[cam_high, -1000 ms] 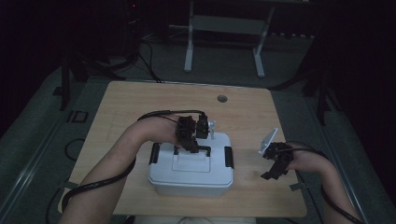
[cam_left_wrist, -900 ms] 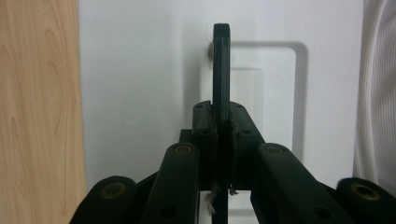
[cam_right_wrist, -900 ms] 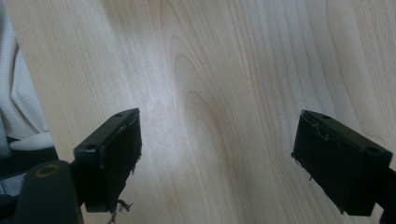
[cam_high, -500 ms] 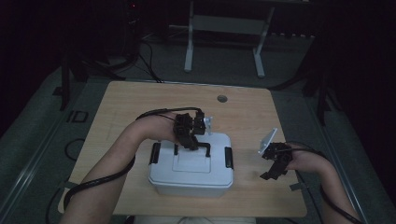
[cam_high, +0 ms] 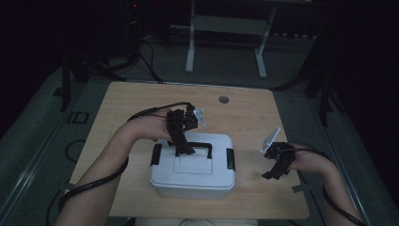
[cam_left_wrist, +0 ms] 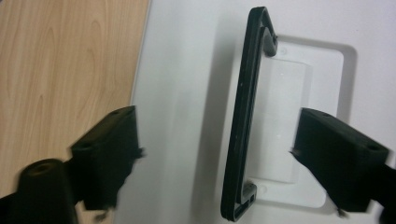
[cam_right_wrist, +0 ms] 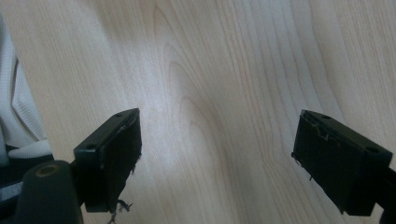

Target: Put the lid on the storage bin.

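Note:
A white plastic box [cam_high: 193, 172] with a lid sits at the near middle of the wooden table [cam_high: 244, 110]. A black carry handle [cam_high: 197, 148] [cam_left_wrist: 243, 121] lies flat on the lid, and black latches [cam_high: 230, 159] close both ends. My left gripper [cam_high: 183, 149] [cam_left_wrist: 217, 154] hangs open just above the lid, its jaws wide on either side of the handle without touching it. My right gripper [cam_high: 275, 172] [cam_right_wrist: 217, 158] stands open over bare wood to the right of the box, with nothing between its jaws.
A round cable hole [cam_high: 224, 100] sits near the table's far edge. Metal stand legs [cam_high: 190, 47] and cables lie on the dark floor beyond. White cloth [cam_right_wrist: 16, 107] shows at the left edge of the right gripper view.
My left gripper has shifted a little toward the far side of the lid, staying open over the handle. The right gripper has not moved.

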Available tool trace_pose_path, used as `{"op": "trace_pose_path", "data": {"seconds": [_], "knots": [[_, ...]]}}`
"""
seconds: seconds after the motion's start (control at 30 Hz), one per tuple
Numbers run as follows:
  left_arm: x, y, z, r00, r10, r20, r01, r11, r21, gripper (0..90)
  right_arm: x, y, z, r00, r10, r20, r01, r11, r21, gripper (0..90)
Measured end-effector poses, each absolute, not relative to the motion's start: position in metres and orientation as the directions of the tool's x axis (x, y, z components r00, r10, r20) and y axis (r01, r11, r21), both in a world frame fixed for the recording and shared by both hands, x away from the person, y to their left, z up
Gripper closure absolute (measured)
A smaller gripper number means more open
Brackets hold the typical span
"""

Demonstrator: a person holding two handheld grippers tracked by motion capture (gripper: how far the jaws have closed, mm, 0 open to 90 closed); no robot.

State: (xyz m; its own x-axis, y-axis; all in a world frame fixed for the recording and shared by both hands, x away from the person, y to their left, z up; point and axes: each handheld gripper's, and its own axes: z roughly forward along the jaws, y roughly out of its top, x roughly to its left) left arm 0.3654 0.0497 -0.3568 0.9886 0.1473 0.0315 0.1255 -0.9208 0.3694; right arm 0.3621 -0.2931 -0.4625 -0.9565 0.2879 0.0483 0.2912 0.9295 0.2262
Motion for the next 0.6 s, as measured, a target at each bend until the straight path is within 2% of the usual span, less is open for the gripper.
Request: {"op": "trace_pose_path", "data": {"seconds": [0.07, 0.2, 0.23, 0.4, 0.6], "knots": [[0.365, 0.052, -0.356, 0.988, 0.154, 0.021, 0.134, -0.911, 0.390, 8.4, 0.363, -0.293, -0.462, -0.955, 0.294, 0.044, 0.296, 0.927, 0.229, 15.1], [0.365, 0.059, -0.358, 0.986, 0.166, 0.035, 0.137, -0.901, 0.412, 6.5, 0.363, -0.294, -0.463, -0.953, 0.300, 0.036, 0.300, 0.925, 0.233, 15.1], [0.365, 0.061, -0.358, 0.985, 0.168, 0.048, 0.133, -0.900, 0.416, 2.7, 0.364, -0.295, -0.463, -0.952, 0.304, 0.034, 0.303, 0.923, 0.236, 15.1], [0.364, 0.072, -0.362, 0.979, 0.183, 0.087, 0.126, -0.884, 0.450, 2.4, 0.365, -0.297, -0.463, -0.947, 0.321, 0.017, 0.315, 0.918, 0.242, 15.0], [0.363, 0.083, -0.360, 0.973, 0.214, 0.092, 0.143, -0.860, 0.489, 2.4, 0.366, -0.296, -0.463, -0.945, 0.327, 0.008, 0.318, 0.913, 0.256, 15.0]]}}
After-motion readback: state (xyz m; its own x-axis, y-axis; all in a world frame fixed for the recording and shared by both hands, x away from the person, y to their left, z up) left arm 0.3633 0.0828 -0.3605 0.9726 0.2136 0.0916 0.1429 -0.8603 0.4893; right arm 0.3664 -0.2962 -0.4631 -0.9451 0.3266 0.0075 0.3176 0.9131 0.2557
